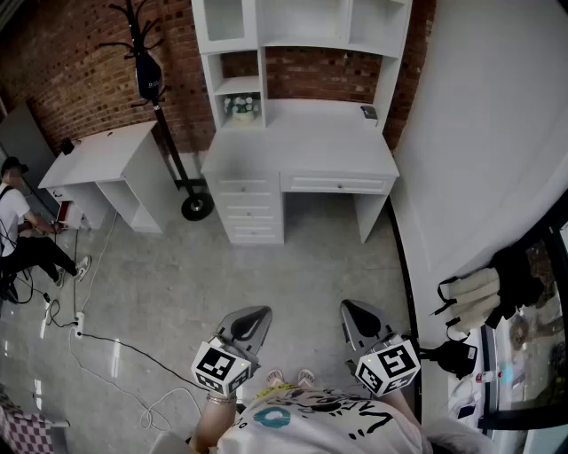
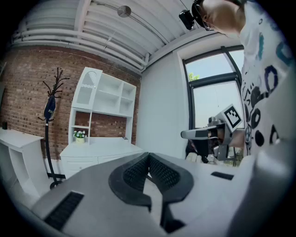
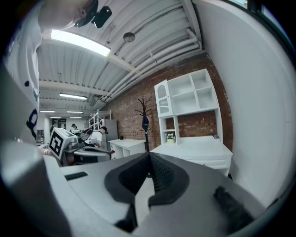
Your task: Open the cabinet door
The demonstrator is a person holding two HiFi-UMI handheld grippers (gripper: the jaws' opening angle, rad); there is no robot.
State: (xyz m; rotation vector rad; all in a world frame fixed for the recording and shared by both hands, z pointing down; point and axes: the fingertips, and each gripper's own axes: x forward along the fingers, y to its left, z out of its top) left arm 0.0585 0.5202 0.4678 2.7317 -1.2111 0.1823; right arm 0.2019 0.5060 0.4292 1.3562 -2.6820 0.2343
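A white desk with a hutch stands against the brick wall, far ahead of me. The hutch's cabinet door at its upper left has a glass pane and looks shut; it also shows as an arched door in the left gripper view and as the same door in the right gripper view. My left gripper and right gripper hover side by side over the floor near my body, well short of the desk. Both are shut, pads together, with nothing between them.
A coat stand rises left of the desk, next to a smaller white desk. A person sits at the far left, with cables trailing over the floor. A white wall runs along the right, with gloves by the window.
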